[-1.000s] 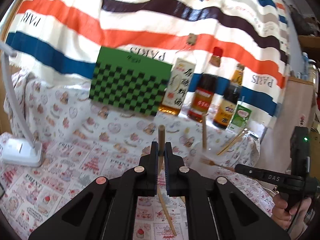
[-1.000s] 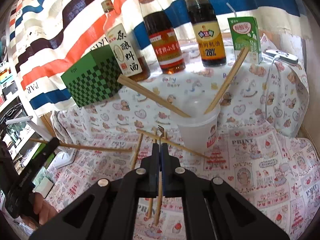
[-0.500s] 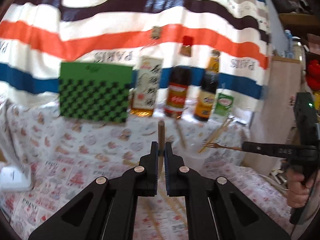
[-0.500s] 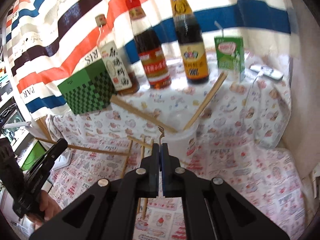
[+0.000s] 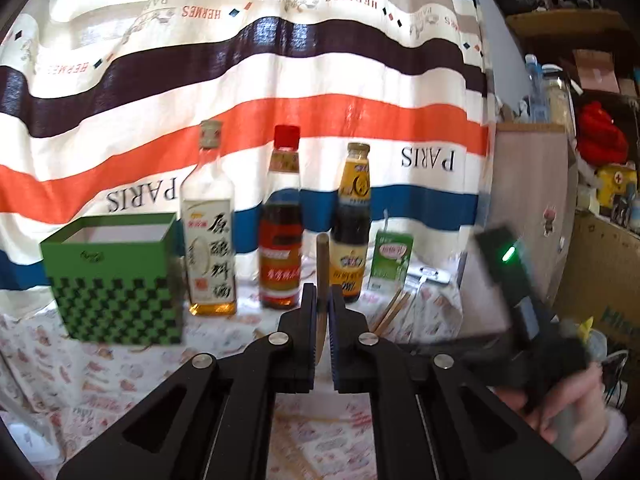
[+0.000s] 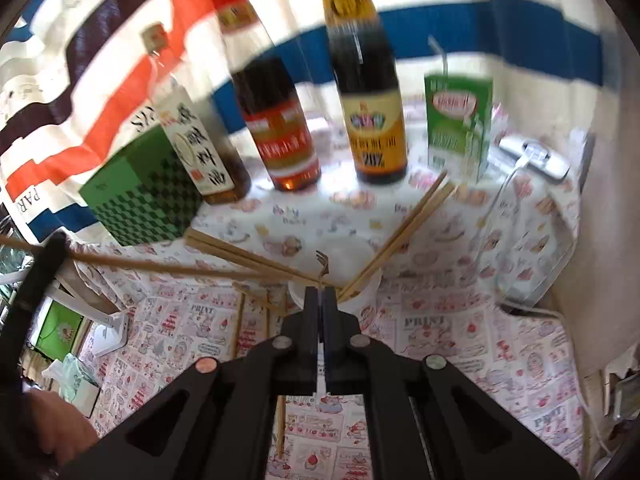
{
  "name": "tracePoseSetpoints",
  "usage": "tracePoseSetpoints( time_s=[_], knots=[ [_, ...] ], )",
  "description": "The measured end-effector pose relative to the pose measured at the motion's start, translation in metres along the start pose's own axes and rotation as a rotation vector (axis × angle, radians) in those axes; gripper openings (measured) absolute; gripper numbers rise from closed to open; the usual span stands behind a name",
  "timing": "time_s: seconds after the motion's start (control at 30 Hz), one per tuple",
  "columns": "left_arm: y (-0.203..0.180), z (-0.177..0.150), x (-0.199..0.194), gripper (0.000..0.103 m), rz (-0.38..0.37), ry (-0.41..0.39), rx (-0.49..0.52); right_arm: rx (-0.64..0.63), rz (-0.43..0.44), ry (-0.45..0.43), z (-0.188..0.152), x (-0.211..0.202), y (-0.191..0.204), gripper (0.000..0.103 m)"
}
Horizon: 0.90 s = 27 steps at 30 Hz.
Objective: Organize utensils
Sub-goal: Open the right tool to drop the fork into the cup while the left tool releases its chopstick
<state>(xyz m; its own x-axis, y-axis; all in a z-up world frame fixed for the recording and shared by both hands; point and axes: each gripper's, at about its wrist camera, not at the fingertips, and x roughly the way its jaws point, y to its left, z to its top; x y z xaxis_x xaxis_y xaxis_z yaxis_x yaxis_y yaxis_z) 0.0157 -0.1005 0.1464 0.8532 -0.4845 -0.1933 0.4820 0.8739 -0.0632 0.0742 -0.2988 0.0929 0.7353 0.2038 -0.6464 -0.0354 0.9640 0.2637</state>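
My left claw (image 5: 322, 300) was closed on a thin wooden chopstick (image 5: 321, 264), whose blunt brown end stood up between the two black fingers, in front of the bottles. My right claw (image 6: 322, 296) was closed as well, on the thin handle of a small metal fork (image 6: 322, 261); the tines of the fork pointed forward, above the open mouth of a white plastic cup (image 6: 352, 264). This cup stood on the tabletop (image 6: 440, 340), which had a white cloth with pink printed pictures. In the cup two pairs of wooden chopsticks leaned outward: one pair (image 6: 248, 254) to the left and one pair (image 6: 404, 232) to the right. More loose chopsticks (image 6: 238, 328) lay flat on the cloth just to the left of the cup. Behind the cup stood three sauce bottles in a row: a clear bottle with a white label (image 5: 208, 236), a bottle with a red cap (image 5: 281, 224) and a dark bottle with a yellow label (image 5: 352, 224). A green carton with a straw (image 6: 458, 124) was to the right of them, and a green checkered box (image 5: 114, 276), open on top, to the left. A striped curtain (image 5: 280, 80) hung behind all of them.
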Motion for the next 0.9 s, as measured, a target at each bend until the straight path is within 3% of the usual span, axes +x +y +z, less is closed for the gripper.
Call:
tracePoseSetpoints(
  time_s=[0.1,0.23,0.3,0.4,0.53,0.77,0.83,0.9],
  knots=[
    [0.001,0.001,0.022,0.005,0.027,0.016,-0.004,0.043,0.013,0.039,0.003,0.021,-0.011,0.002],
    [0.018,-0.008,0.064,0.004,0.029,0.114,-0.115,0.121,0.022,0.062,0.005,0.04,-0.026,0.002],
    [0.027,-0.012,0.077,0.005,-0.011,0.149,-0.184,0.131,0.046,0.075,0.009,0.047,-0.03,0.002],
    [0.028,-0.019,0.092,0.005,0.019,0.161,-0.184,0.133,0.037,0.068,0.011,0.05,-0.032,0.002],
    [0.034,-0.032,0.111,0.005,-0.021,0.21,-0.239,0.147,0.045,0.096,0.012,0.06,-0.04,0.003],
    [0.027,-0.041,0.126,0.005,0.054,0.224,-0.156,0.159,0.033,0.087,0.012,0.061,-0.044,0.005],
    [0.025,-0.041,0.126,0.007,0.101,0.207,-0.128,0.161,0.024,0.064,0.012,0.055,-0.045,0.025],
    [0.029,-0.038,0.118,0.021,0.101,0.186,-0.144,0.132,0.009,0.035,0.014,0.047,-0.041,0.041]
  ],
)
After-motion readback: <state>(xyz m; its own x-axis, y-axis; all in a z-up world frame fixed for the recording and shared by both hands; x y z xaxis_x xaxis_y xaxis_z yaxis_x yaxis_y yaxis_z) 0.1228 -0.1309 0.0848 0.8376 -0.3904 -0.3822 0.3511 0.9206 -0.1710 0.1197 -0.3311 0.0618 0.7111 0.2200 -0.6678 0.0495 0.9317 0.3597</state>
